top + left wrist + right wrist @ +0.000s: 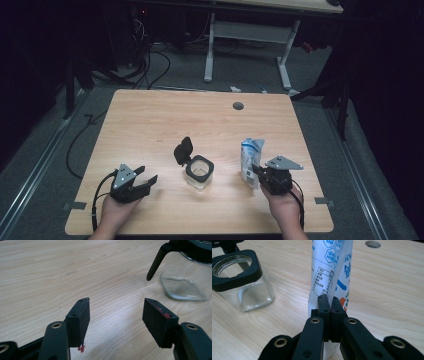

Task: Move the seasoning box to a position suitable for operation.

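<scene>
Pouch [251, 161] is standing upright right of the open glass jar [200, 172], I'm pinching its thin edge with the right gripper [329, 305], left gripper [116, 315] idling spread wide, and I'm worrying it's slipping free and spilling.

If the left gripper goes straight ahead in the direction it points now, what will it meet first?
Probably the glass jar. In the high view the open left gripper points toward it across bare table. Its own view puts the jar right of centre, so it might pass beside it.
</scene>
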{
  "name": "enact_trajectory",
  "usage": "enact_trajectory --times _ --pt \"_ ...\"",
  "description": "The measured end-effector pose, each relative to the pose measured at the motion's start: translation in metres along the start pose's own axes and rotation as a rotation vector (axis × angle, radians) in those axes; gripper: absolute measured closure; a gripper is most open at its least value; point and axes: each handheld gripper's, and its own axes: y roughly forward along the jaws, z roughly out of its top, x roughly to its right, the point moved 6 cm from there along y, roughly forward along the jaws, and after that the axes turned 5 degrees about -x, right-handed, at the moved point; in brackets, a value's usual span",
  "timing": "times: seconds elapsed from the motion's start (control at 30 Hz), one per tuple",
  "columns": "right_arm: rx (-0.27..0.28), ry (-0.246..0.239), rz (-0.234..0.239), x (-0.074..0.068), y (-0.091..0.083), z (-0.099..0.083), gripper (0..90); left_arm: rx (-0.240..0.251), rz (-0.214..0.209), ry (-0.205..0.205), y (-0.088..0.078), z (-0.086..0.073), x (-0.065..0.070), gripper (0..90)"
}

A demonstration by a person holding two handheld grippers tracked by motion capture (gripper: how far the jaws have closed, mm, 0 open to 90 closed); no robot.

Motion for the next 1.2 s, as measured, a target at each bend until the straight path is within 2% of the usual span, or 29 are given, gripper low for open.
enact_trajectory --times 0.4,0.93,1.2 --pt "-0.168 -0.052 0.052 0.005 -0.005 0.015 90.0 0.000 -0.008 0.004 0.001 0.000 0.002 39.3" --pt "-0.309 -0.086 0.095 0.003 -0.014 0.019 90.0 0.003 -0.022 0.006 0.002 0.000 0.004 39.2" --pt "-0.387 -0.113 0.093 0.002 -0.018 0.021 90.0 0.002 -0.027 0.007 0.002 -0.001 0.005 39.1"
